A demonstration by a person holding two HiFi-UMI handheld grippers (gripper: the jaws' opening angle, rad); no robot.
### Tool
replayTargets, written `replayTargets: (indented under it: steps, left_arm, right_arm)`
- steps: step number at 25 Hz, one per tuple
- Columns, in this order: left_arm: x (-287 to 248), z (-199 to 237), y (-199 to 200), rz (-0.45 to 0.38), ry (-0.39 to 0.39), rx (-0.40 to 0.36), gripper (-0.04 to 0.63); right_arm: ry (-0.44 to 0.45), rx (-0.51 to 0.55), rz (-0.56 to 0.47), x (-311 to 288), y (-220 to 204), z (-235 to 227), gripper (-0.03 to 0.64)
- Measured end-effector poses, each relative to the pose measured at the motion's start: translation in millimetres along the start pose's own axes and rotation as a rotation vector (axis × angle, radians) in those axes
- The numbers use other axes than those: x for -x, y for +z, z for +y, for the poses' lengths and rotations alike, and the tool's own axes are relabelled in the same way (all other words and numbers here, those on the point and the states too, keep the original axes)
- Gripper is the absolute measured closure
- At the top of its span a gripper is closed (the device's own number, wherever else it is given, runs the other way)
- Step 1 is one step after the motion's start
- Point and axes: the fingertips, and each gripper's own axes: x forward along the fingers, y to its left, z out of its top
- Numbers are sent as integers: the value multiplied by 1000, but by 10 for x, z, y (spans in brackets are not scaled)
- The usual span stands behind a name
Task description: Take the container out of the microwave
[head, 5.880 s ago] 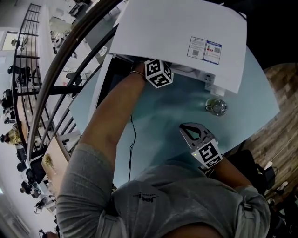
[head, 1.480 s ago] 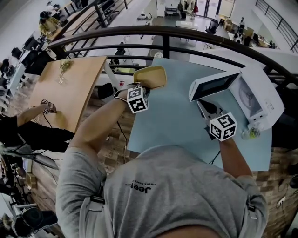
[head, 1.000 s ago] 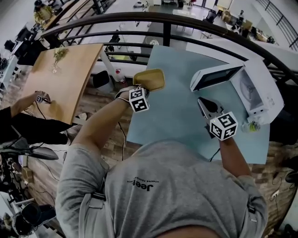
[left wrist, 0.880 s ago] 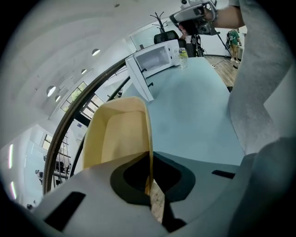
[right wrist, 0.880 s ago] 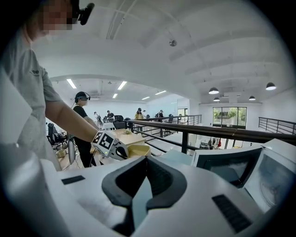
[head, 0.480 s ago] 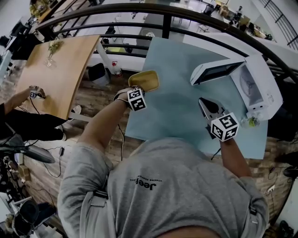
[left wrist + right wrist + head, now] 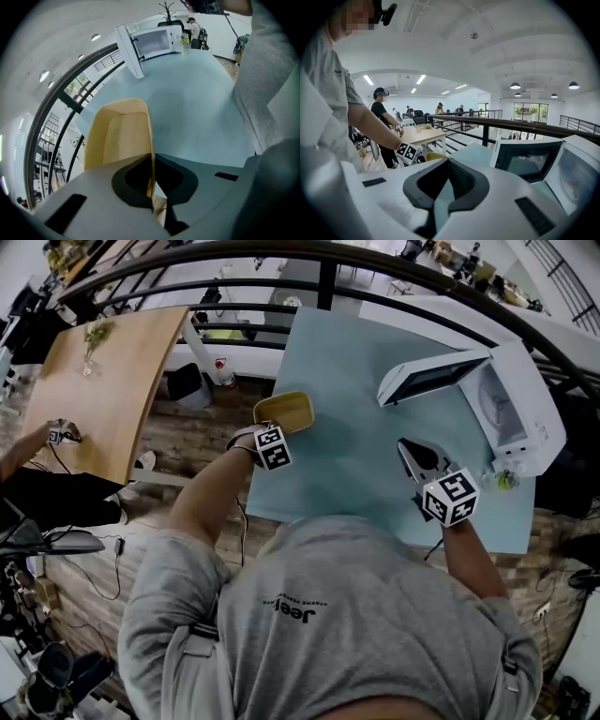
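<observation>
The left hand-held gripper (image 7: 152, 187) is pinched shut on the thin side wall of the container (image 7: 119, 136), with one jaw inside the wall and one outside; the container, yellow, shallow and empty, is held out ahead of the jaws, roughly level. In the head view it is seen at the near left corner of the surface (image 7: 375, 456), close to the edge; whether its base touches the surface cannot be told. The right hand-held gripper (image 7: 445, 187) is pressed together with nothing between its jaws; it is held over the surface, aimed toward the microwave (image 7: 516, 409) but well apart from it. The microwave stands at the far right of the surface with its door (image 7: 431, 381) swung wide open and its cavity no longer holding the container; a small bottle (image 7: 506, 482) stands just beside it.

The removal itself is judged to be done; the step in hand is taken to be the setting-down. For the next move, the base should be landed flat and kept clear of the edge; the left jaws should be spread only once the weight is borne by the surface; the open door could then be dealt with by the free right hand-held gripper.
</observation>
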Motion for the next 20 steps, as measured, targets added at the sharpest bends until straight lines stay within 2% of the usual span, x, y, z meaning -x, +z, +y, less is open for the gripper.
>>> replayTargets:
  steps: [10, 17, 19, 20]
  left_arm:
    - [-308, 53, -57, 37, -8, 5, 578]
    - [-324, 196, 92, 0, 42, 17, 577]
    - [-303, 222, 164, -19, 45, 37, 548]
    - [-287, 229, 202, -28, 40, 49, 491]
  right_arm:
    - [-33, -23, 42, 58, -171, -104, 598]
    - [-44, -37, 43, 68, -168, -136, 598]
    - [-44, -37, 40, 65, -160, -144, 598]
    - [-45, -38, 37, 62, -154, -154, 598]
